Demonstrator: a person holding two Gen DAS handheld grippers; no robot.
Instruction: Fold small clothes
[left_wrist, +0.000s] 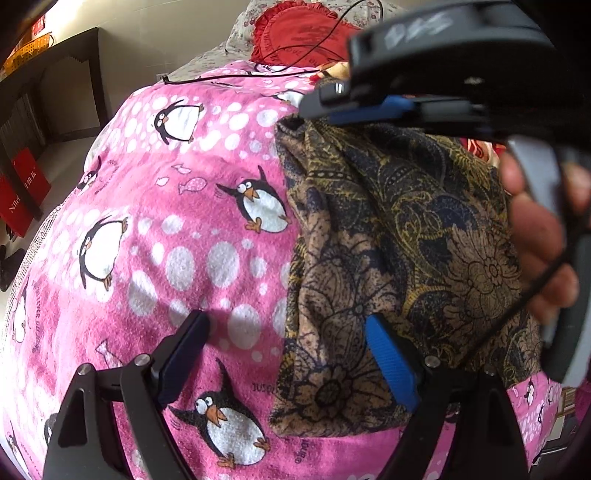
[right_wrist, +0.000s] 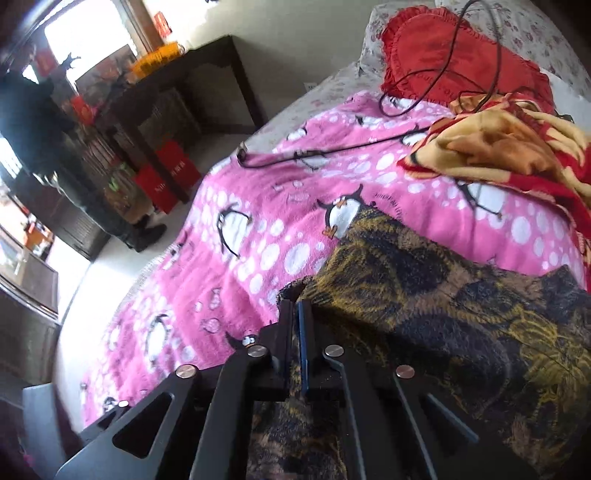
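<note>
One pink penguin-print blanket (right_wrist: 280, 236) covers the bed, with one red ruffled cushion (right_wrist: 454, 55) at 1 o'clock in the right wrist view, one red-and-yellow blanket (right_wrist: 509, 147) bunched at 2 o'clock, one black cable (right_wrist: 332, 151) trailing across, and one dark desk (right_wrist: 177, 88) with two red bags (right_wrist: 166, 177) under it at 10 o'clock. One brown floral garment (left_wrist: 399, 240) lies on the pink blanket, toward 3 o'clock in the left wrist view. The left tool (left_wrist: 291, 358) is spread wide, one finger over the blanket and one over the garment, while the right tool (right_wrist: 295, 314) is clenched on the garment's edge.
</note>
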